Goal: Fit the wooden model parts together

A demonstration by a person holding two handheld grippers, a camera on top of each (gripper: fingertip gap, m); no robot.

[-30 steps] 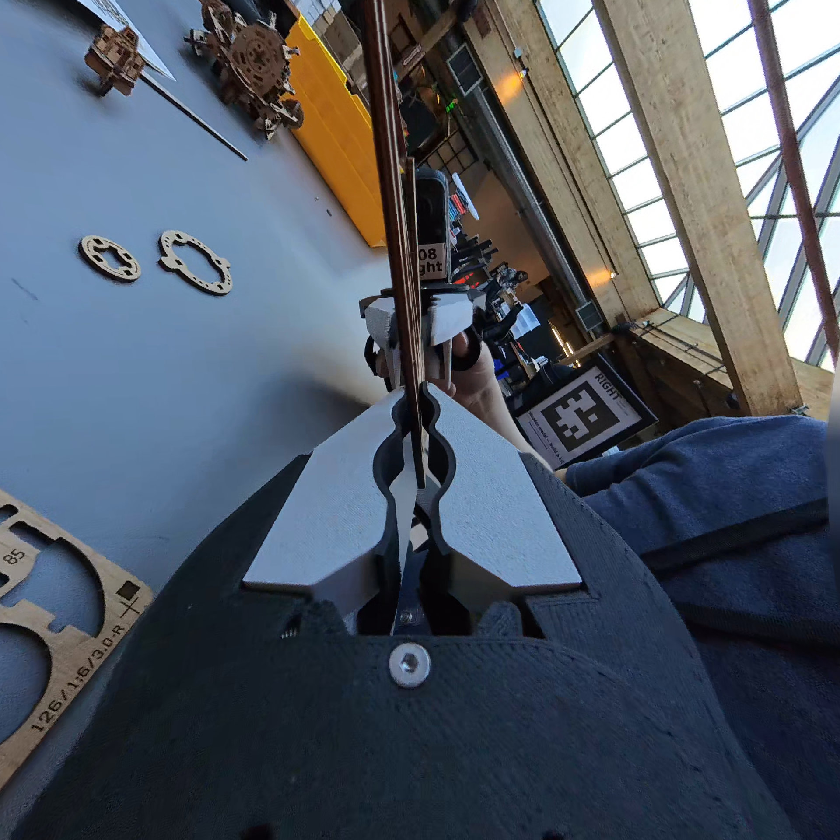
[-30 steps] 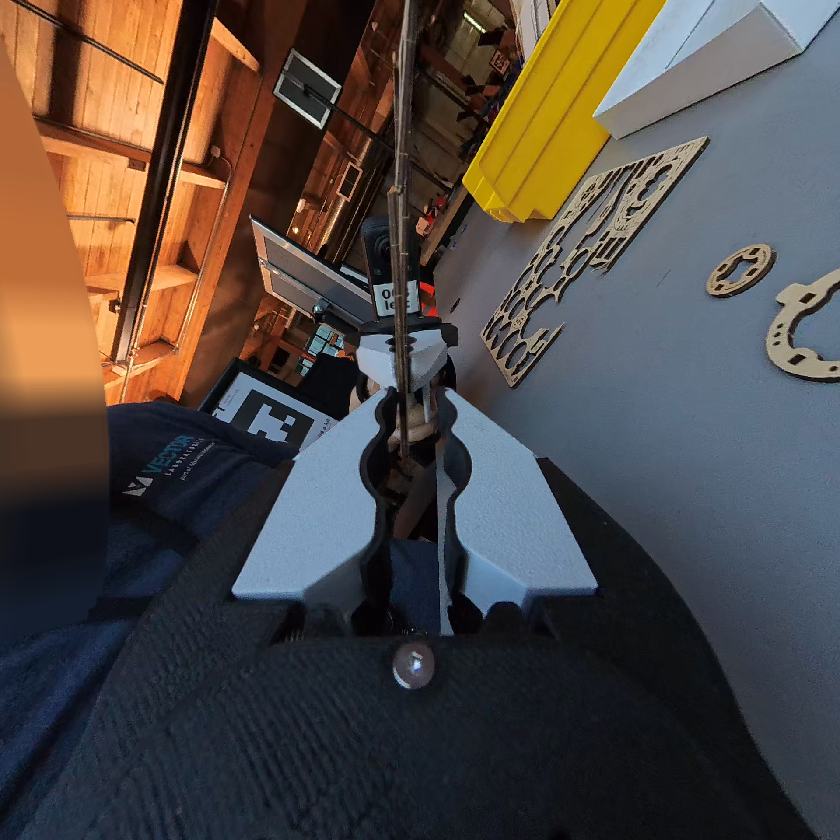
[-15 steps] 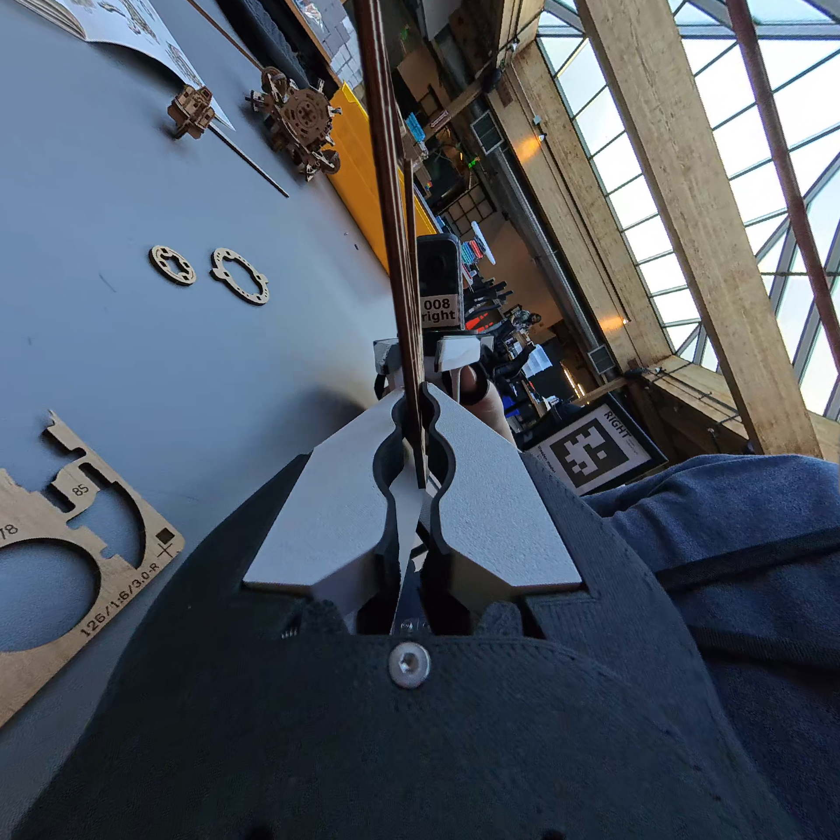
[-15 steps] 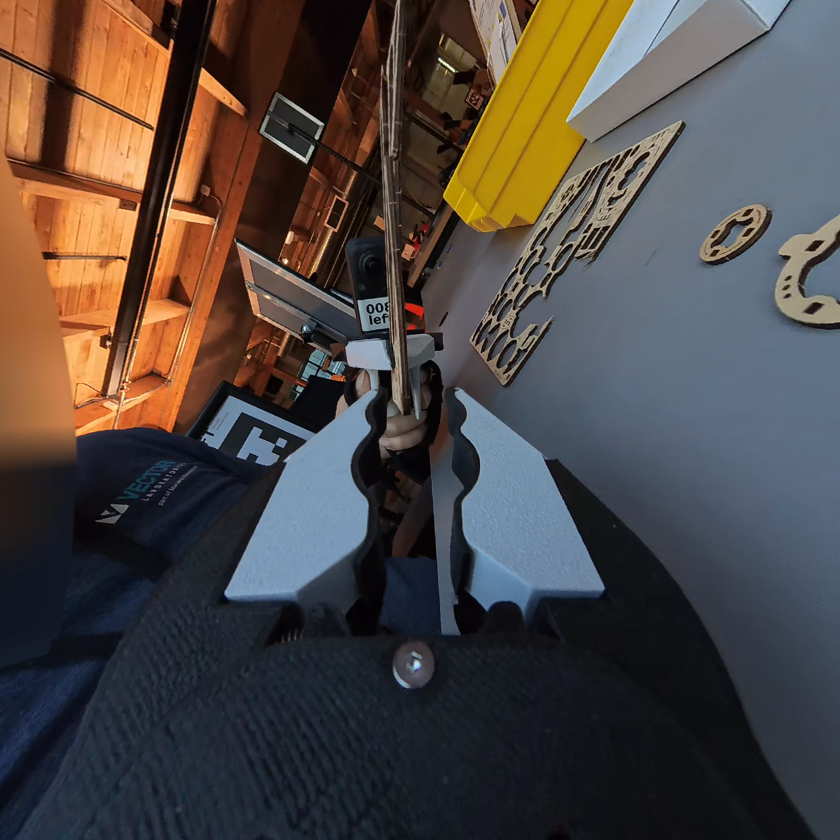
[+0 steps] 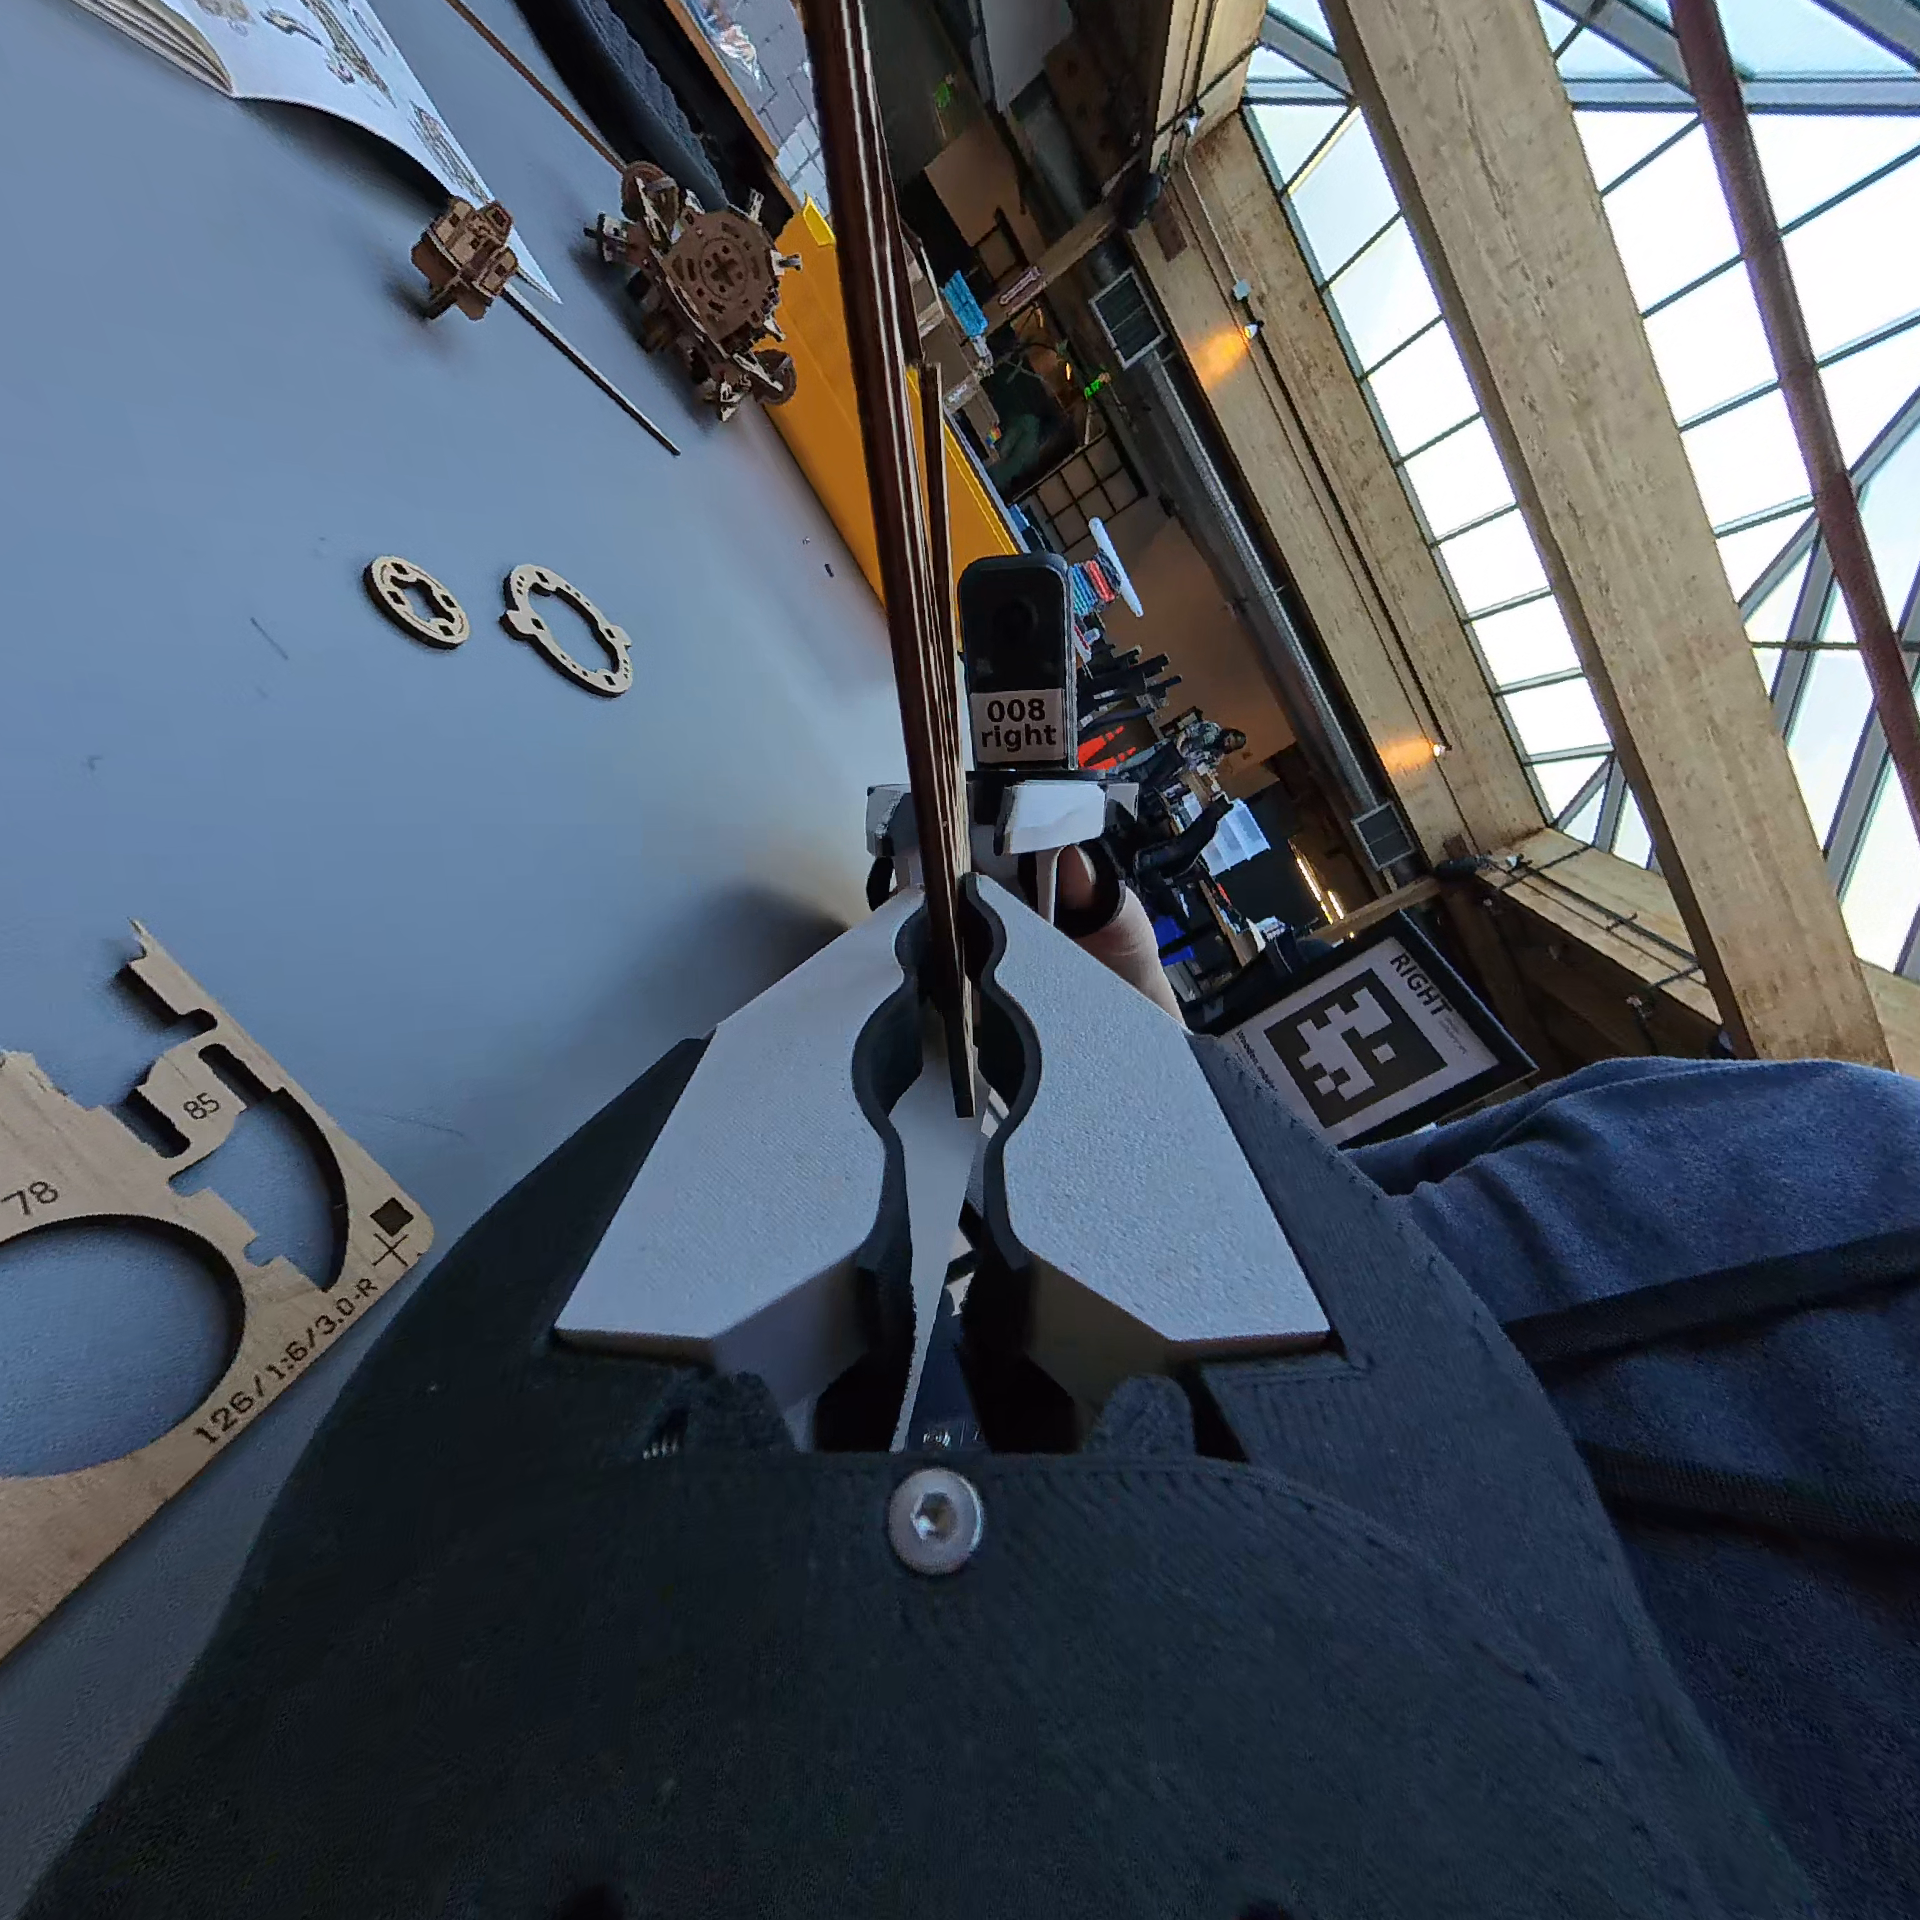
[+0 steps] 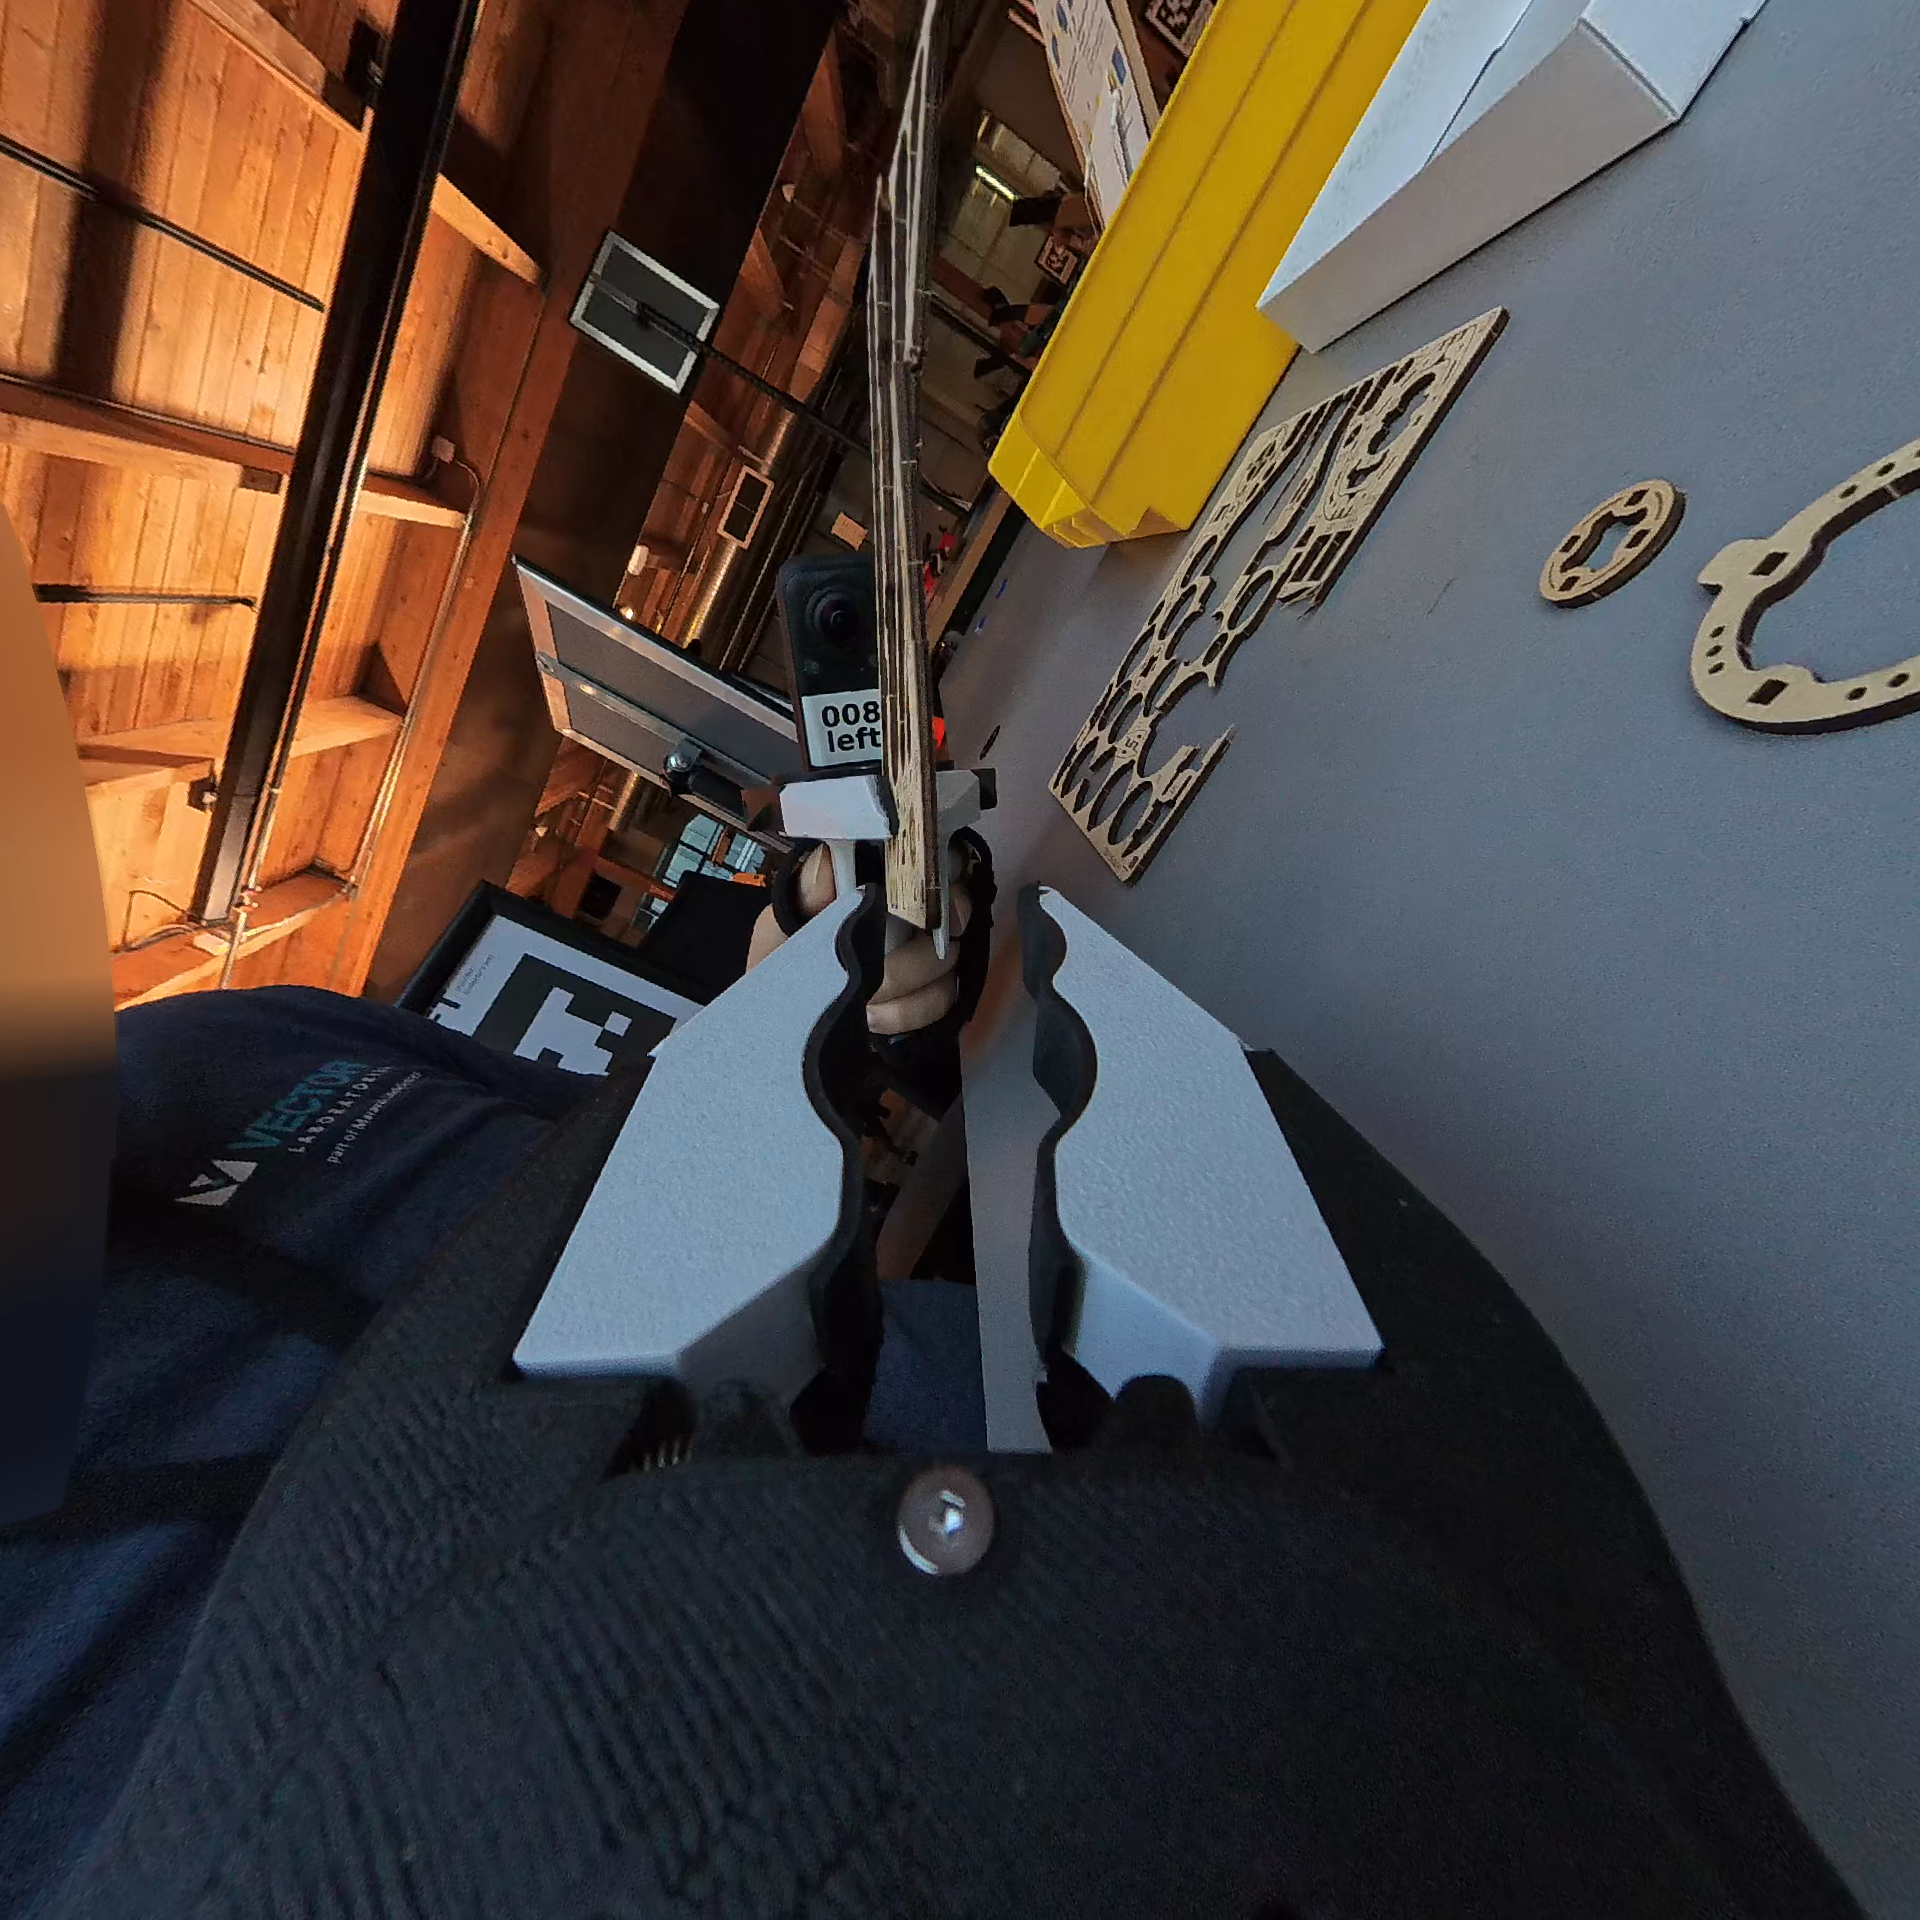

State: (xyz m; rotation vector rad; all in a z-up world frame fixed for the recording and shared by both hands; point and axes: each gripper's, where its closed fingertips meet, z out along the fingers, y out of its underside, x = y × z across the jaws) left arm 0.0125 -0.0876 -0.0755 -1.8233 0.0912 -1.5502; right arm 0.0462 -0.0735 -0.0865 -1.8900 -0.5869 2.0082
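My left gripper (image 5: pixel 945 899) is shut on a thin wooden sheet (image 5: pixel 883 364), seen edge-on and held upright above the grey table (image 5: pixel 468 831). In the right wrist view the same sheet (image 6: pixel 902 623) stands in the left gripper (image 6: pixel 899 810). My right gripper (image 6: pixel 943 904) is open and empty, its jaws apart just short of the sheet's lower end. It faces me in the left wrist view (image 5: pixel 977 821). Two loose wooden rings (image 5: pixel 416 601) (image 5: pixel 568 642) lie on the table, also in the right wrist view (image 6: pixel 1610 540) (image 6: pixel 1808 623).
An assembled wooden model (image 5: pixel 717 286), a smaller piece (image 5: pixel 464 255) with a thin rod (image 5: pixel 592 379) and a booklet (image 5: pixel 312 62) lie far off. Cut-out sheets (image 5: pixel 156 1247) (image 6: pixel 1278 582) lie flat. A yellow bin (image 6: pixel 1174 332) and a white box (image 6: pixel 1507 135) stand at the table's edge. The gap from one gripper's tips to the other's is roughly 5 cm. The smaller piece (image 5: pixel 464 255) is about equally far from each gripper, around 25 cm.
My right gripper has opened, let go of the wooden sheet and drawn back from it. My left gripper still holds the sheet, tilted a little more.
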